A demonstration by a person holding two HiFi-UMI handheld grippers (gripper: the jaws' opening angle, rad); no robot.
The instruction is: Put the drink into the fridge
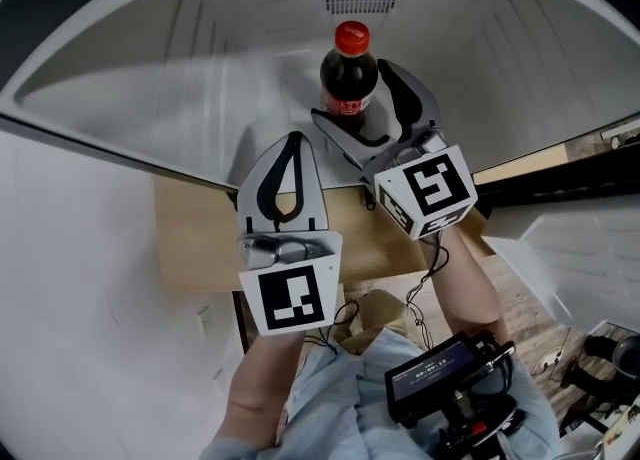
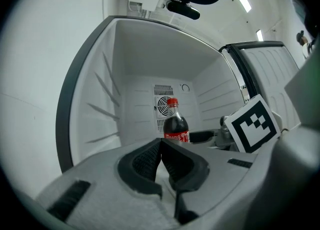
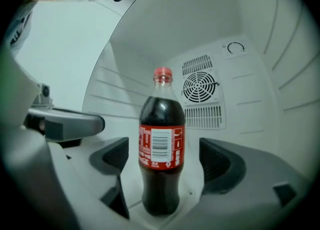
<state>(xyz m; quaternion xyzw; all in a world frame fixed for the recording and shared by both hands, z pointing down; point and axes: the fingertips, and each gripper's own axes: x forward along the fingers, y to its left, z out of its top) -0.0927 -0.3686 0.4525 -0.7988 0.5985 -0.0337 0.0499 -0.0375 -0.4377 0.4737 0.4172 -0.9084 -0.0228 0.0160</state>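
Nearest the camera, at 6 o'clock in the head view, both forearms are reaching straight forward and pretty much level. A small screen device (image 1: 437, 376) is sitting by the right forearm (image 1: 466, 280).

The left gripper (image 1: 293, 138) is hanging just at the mouth of the fridge (image 1: 180, 78), over the wooden top (image 1: 200, 238), with its marker cube (image 1: 290, 298) facing up. Its jaws are pressing tight against each other, with nothing between them.

The right gripper (image 3: 167, 156) is poking further in, at about 1 o'clock from the left one. Its jaws are standing wide. The coke bottle (image 3: 161, 149) is standing between them, but the pads aren't touching it, and you can see a gap on both sides.

The bottle is standing upright on the fridge floor with its red cap on. It's at 12 o'clock in the head view, well inside. Behind it, the round fan vent (image 3: 200, 86) is sitting on the back wall, roughly 1 o'clock from the cap in the right gripper view.
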